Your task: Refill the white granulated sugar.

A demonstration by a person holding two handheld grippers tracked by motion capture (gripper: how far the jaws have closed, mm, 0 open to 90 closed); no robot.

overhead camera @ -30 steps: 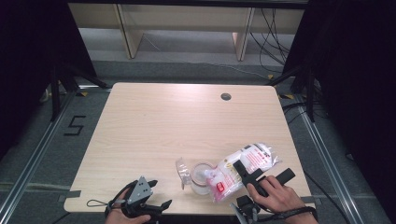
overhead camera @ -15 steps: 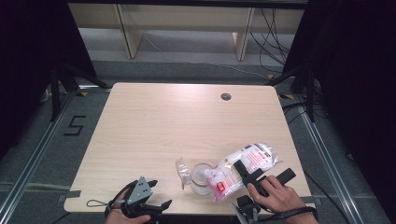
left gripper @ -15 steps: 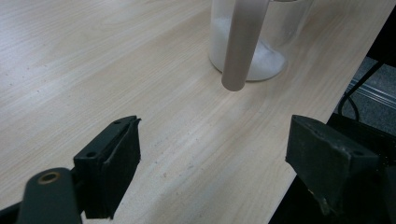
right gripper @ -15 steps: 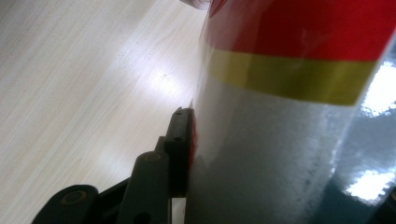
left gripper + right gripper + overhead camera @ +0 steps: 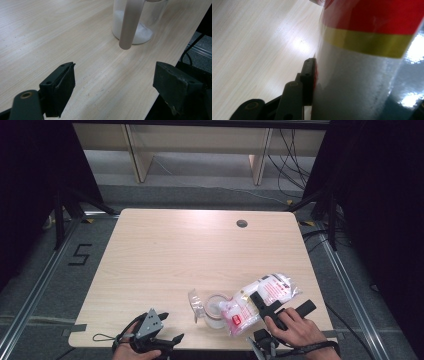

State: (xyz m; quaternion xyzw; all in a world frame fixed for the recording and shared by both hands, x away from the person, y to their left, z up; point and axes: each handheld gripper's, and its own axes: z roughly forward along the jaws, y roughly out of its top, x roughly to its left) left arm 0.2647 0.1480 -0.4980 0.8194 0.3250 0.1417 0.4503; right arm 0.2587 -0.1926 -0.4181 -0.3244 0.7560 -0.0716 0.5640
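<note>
Right gripper (image 5: 280,307): clenched on glossy white-and-red crinkled plastic bag (image 5: 260,300)
Left gripper (image 5: 117,87): released, jaws wide apart
Clear round glass jar (image 5: 216,309): nine o'clock of bag

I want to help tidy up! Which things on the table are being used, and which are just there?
Being used:
- bag, squeezed in the right gripper, tipped toward the jar
- glass jar with white powder inside
- left gripper, open, waiting near the table edge

Just there:
- the round hole in the table
</note>
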